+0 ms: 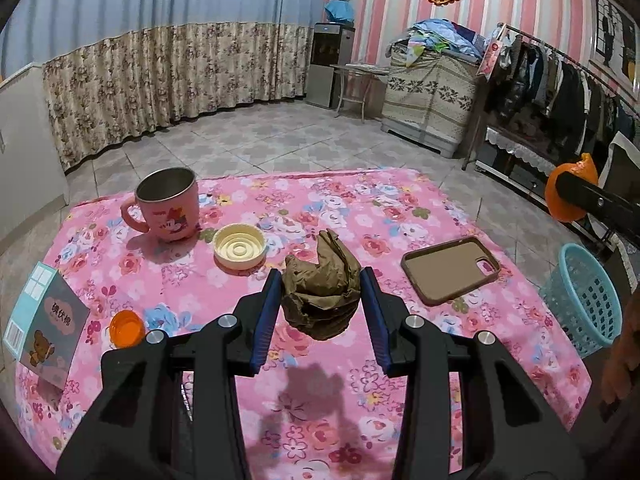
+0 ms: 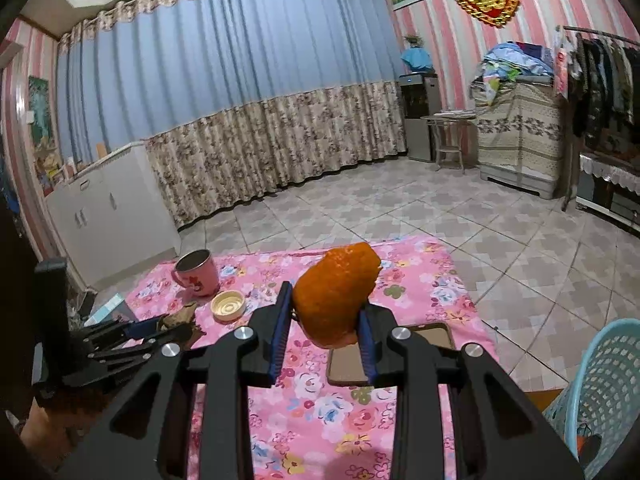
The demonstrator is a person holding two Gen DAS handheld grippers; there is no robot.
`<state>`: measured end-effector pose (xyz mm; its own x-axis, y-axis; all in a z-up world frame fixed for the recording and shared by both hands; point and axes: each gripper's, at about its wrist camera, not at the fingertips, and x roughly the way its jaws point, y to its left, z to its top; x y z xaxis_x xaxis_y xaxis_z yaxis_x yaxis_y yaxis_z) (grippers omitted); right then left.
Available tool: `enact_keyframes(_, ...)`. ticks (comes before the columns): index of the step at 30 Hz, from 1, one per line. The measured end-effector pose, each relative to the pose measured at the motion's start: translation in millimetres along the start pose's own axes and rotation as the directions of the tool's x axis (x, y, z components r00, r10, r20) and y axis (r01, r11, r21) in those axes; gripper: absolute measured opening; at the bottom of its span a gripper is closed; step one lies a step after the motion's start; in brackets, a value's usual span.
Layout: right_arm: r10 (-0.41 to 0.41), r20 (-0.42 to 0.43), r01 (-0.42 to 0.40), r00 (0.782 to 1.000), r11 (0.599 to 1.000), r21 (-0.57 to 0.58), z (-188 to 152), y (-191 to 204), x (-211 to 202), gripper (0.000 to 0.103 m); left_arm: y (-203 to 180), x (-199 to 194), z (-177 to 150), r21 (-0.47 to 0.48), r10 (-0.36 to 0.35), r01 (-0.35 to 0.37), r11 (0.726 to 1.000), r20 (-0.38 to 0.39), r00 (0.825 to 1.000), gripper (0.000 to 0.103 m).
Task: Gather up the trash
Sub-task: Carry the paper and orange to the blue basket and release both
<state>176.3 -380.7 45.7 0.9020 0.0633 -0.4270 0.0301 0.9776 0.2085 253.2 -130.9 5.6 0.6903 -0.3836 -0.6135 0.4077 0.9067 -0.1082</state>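
Left claw [image 1: 320,300] clamps crumpled brown paper wad [image 1: 320,284], right claw [image 2: 325,330] pinches orange peel [image 2: 334,296], both lifted clear of surface, presumably bound for turquoise plastic basket [image 2: 608,392] at right.

The tabletop [image 1: 400,208] wears a pink cloth printed with red, white and blue flowers. At the middle of that cloth is a crumpled brown paper wad [image 1: 320,288]; left of the wad are a cream lid [image 1: 239,247] and a pink cartoon-printed mug [image 1: 168,210] with a steel-grey inside. An orange cap [image 1: 127,328] and a teal-and-grey box [image 1: 44,320] lie farther left. Right of the wad lie a tan phone case [image 1: 450,270] and, beyond the cloth's edge, a light-blue basket [image 1: 584,300]. The peel [image 2: 334,300] is orange. The fingers [image 1: 266,316] have blue pads on black frames.
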Motion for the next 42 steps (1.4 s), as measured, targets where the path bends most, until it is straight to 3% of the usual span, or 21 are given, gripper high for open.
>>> enact_keyframes(5,-0.038,0.029,0.037,0.999,0.999,0.019,6,-18,-16,0.03,-16,-2,6,0.0,-0.055,0.055,0.999,0.007,0.998,0.039)
enact_keyframes(9,-0.159,0.094,0.153,0.983,0.986,0.061,10,-60,-62,0.031,-59,-2,28,0.038,-0.115,0.115,0.993,0.017,0.993,0.039)
enact_keyframes(11,-0.269,0.104,0.263,0.957,0.962,0.069,4,-94,-93,0.031,-92,-4,38,0.068,-0.155,0.152,0.986,0.029,0.988,0.039)
enact_keyframes(12,-0.301,0.101,0.296,0.948,0.953,0.064,2,-106,-102,0.031,-112,-3,43,0.071,-0.194,0.192,0.979,0.034,0.98,0.04)
enact_keyframes(16,-0.481,0.07,0.478,0.874,0.877,0.055,-4,-167,-142,0.031,-196,6,45,0.081,-0.34,0.339,0.937,0.009,0.94,0.04)
enact_keyframes(17,-0.495,0.061,0.49,0.867,0.868,0.079,-4,-180,-149,0.031,-216,9,43,0.093,-0.363,0.361,0.928,-0.002,0.932,0.04)
enact_keyframes(21,-0.475,0.033,0.463,0.879,0.868,0.178,-7,-214,-167,0.034,-298,29,29,0.115,-0.477,0.483,0.868,-0.082,0.875,0.04)
enact_keyframes(24,-0.452,0.019,0.437,0.892,0.871,0.223,-12,-232,-165,0.036,-349,52,12,0.152,-0.49,0.51,0.847,-0.151,0.858,0.04)
enact_keyframes(26,-0.473,-0.005,0.459,0.881,0.853,0.248,-16,-244,-160,0.039,-367,67,0,0.158,-0.485,0.517,0.841,-0.204,0.851,0.041)
enact_keyframes(28,-0.481,-0.006,0.463,0.876,0.84,0.281,-22,-254,-161,0.063,-377,80,-8,0.156,-0.47,0.511,0.845,-0.24,0.85,0.047)
enact_keyframes(29,-0.475,0.005,0.451,0.88,0.84,0.302,-26,-257,-165,0.066,-380,84,-11,0.158,-0.463,0.507,0.847,-0.25,0.85,0.05)
enact_keyframes(32,-0.459,0.027,0.421,0.888,0.835,0.355,-27,-268,-170,0.068,-381,87,-18,0.164,-0.452,0.499,0.851,-0.253,0.855,0.058)
enact_keyframes(36,-0.462,0.052,0.41,0.886,0.83,0.379,-26,-270,-176,0.068,-372,84,-17,0.153,-0.451,0.493,0.857,-0.241,0.859,0.058)
enact_keyframes(42,-0.46,0.073,0.409,0.885,0.843,0.349,-21,-259,-174,0.068,-322,64,-3,0.127,-0.418,0.441,0.889,-0.174,0.892,0.062)
